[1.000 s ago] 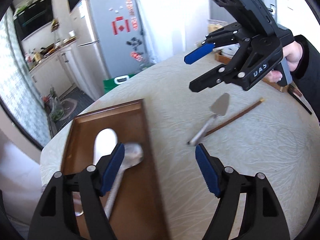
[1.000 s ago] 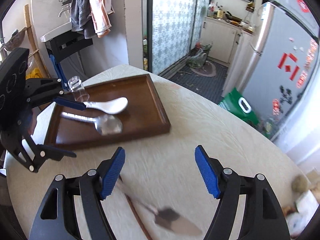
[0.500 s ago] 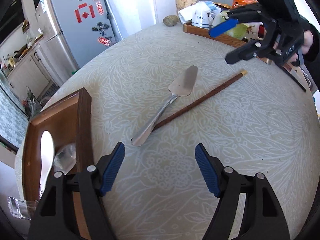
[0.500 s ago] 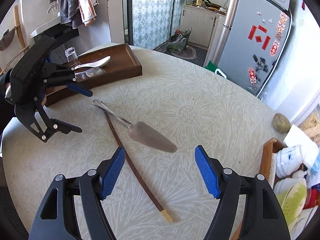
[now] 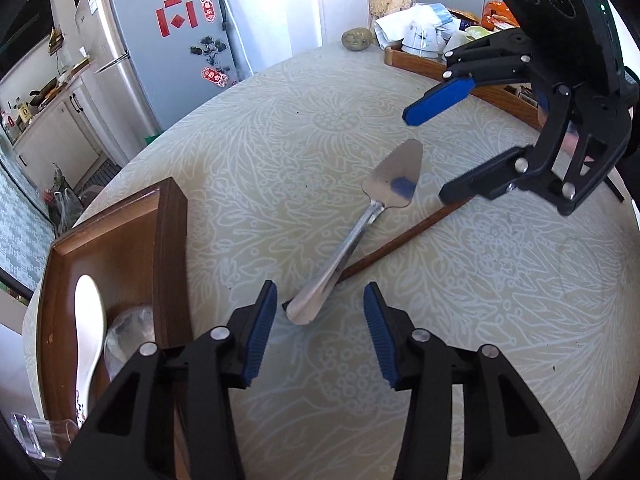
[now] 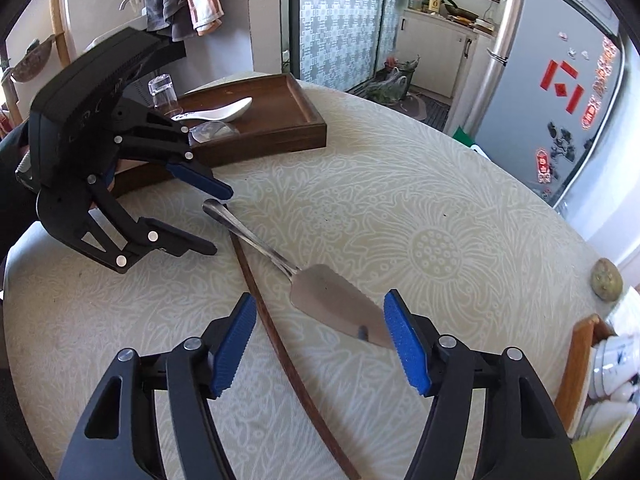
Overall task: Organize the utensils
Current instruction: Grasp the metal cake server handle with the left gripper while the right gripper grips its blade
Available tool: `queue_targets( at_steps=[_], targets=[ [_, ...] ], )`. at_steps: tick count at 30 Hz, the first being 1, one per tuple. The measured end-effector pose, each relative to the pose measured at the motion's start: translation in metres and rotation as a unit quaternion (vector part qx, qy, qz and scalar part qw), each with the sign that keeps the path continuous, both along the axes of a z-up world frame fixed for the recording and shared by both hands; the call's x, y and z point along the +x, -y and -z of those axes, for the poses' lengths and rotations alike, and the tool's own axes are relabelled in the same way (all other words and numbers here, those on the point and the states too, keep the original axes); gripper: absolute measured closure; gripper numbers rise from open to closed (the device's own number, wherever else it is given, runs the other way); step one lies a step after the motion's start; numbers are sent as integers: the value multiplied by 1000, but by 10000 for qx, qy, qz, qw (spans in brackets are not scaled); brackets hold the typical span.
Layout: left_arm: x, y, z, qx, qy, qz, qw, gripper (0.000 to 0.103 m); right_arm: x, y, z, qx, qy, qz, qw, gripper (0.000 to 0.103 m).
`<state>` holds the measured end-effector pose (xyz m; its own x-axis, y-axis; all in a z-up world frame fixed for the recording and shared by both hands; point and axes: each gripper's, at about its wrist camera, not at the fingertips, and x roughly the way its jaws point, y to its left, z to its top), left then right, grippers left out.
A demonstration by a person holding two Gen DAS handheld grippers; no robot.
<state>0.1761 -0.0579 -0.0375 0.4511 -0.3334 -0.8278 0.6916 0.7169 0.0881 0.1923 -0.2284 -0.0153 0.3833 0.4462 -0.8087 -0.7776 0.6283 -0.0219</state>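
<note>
Left wrist view: left hand-held gripper [image 5: 320,332] closing, jaws apart around the cake server [image 5: 356,232] handle on the table [image 5: 500,300]; right hand-held gripper [image 6: 316,344] closing, empty, above its blade. Chopstick [image 5: 400,244] underneath might get dragged.

Red magnets bearing Chinese characters stood on the fridge [image 5: 132,52] door, too small to read. No other label, brand or number was legible in either view

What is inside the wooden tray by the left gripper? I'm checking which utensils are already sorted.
The wooden tray holds a white spoon and a metal spoon beside it. A clear glass stands at its far end; the gripper hides the spoons' handles.
</note>
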Motion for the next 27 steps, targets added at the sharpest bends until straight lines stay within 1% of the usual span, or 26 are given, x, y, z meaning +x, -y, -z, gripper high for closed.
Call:
queue_targets(
  at_steps=[1,5,6,7,12,16,20,23,24,27],
  targets=[
    [2,0,0,10,15,1,10000,67,0,-3,1,1,-6,-29,10000,38],
    [5,0,0,-60,-39,66,10000,69,2,-11,6,-87,28,-135,9999,39],
    [4,-1,0,-63,-38,74,9999,72,4,-12,7,-87,19,-139,9999,39],
    [4,-1,0,-63,-41,84,9999,77,5,-12,8,-84,14,-140,9999,40],
    [3,0,0,-96,-43,109,9999,80,5,-16,14,-87,-31,-244,9997,43],
    [4,0,-1,-180,-64,89,9998,87,3,-23,16,-105,-2,-316,9994,45],
    [5,-2,-3,-269,-141,89,9995,88,5,-25,15,-92,40,-297,9995,46],
    [5,-3,-3,-319,-178,89,9993,88,9,-26,14,-165,234,-173,9994,46],
    [5,-3,-4,-364,-210,92,9991,88,11,-26,14,-188,237,-168,9994,46],
    [5,-3,-5,-443,-267,117,9986,89,15,-30,16,-245,293,-192,9991,50]
  ],
)
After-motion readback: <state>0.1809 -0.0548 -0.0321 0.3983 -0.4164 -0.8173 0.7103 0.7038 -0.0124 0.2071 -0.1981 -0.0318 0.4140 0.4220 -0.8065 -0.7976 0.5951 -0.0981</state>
